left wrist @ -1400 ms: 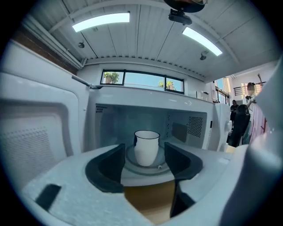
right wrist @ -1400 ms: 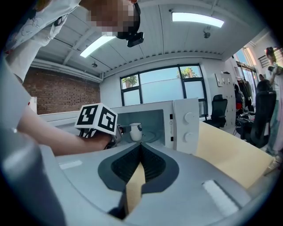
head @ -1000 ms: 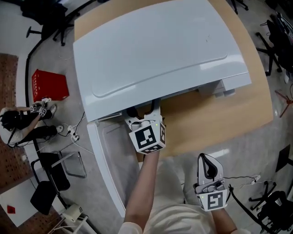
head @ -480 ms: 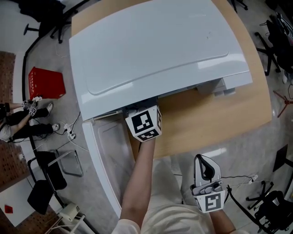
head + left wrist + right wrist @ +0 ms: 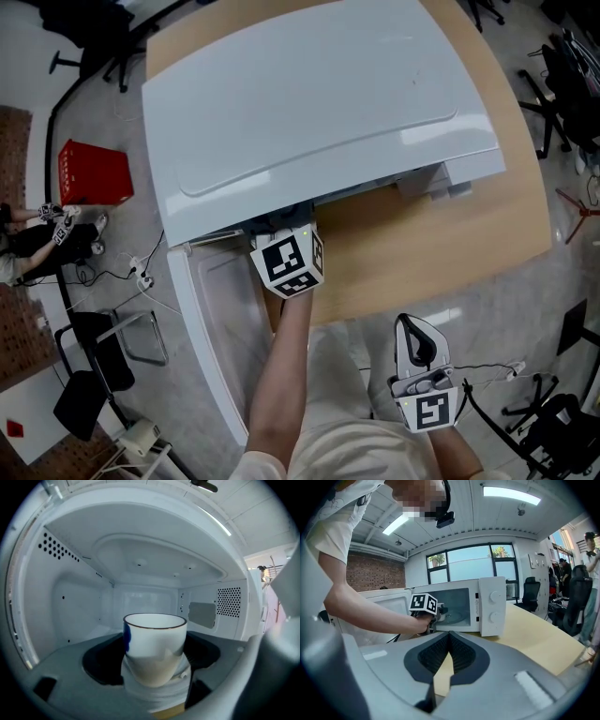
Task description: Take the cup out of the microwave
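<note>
Grey left gripper (image 5: 287, 246): it reaches into the open microwave (image 5: 309, 103). Its jaws stand wide and have just been closing a little, with the cup between them.
Cup (image 5: 154, 648): white, with a dark rim and a blue patch on its left side. It stands upright inside the microwave, between the left gripper's dark pads (image 5: 101, 663). Whether the pads touch it cannot be told.
Right gripper (image 5: 449, 637): held low by the person's body, off the near edge of the table (image 5: 422, 244) and well apart from the microwave. Its jaw tips are together with nothing between them.
Door (image 5: 225, 309): swung open at the microwave's left in the head view.
Hidden: in the head view the microwave's top covers the cup and the left jaws, so only the marker cube and the arm show.
Unclear: a pale blurred shape under the cup.
</note>
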Motion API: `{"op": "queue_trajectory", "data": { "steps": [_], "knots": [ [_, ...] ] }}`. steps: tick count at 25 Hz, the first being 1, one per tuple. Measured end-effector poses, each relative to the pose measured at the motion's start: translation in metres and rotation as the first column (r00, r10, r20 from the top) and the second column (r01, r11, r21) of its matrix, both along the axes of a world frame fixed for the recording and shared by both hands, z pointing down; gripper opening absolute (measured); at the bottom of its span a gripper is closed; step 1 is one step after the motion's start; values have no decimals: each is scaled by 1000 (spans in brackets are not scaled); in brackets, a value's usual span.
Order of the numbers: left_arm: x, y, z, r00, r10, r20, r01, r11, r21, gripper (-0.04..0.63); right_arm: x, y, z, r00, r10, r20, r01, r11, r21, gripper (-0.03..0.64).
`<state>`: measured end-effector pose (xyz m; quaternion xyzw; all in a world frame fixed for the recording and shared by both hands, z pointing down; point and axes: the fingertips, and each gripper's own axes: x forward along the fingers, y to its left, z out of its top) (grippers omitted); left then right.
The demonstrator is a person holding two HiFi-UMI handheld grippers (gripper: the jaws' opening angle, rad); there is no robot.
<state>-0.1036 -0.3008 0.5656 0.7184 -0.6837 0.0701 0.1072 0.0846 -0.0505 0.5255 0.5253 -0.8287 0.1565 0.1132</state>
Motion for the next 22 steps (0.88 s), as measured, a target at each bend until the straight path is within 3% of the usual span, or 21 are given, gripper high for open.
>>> {"op": "queue_trajectory", "data": {
  "steps": [16,22],
  "knots": [
    [11,74,-36,998,-42,44,42,999,3,385,5,-14,-39,998,-23,51,19,996,83,6],
    [28,113,-62,999,-30,29,30,999,-22,385,8,-15,-55,997,-81,-16,82,994,70,6]
  ]
}}
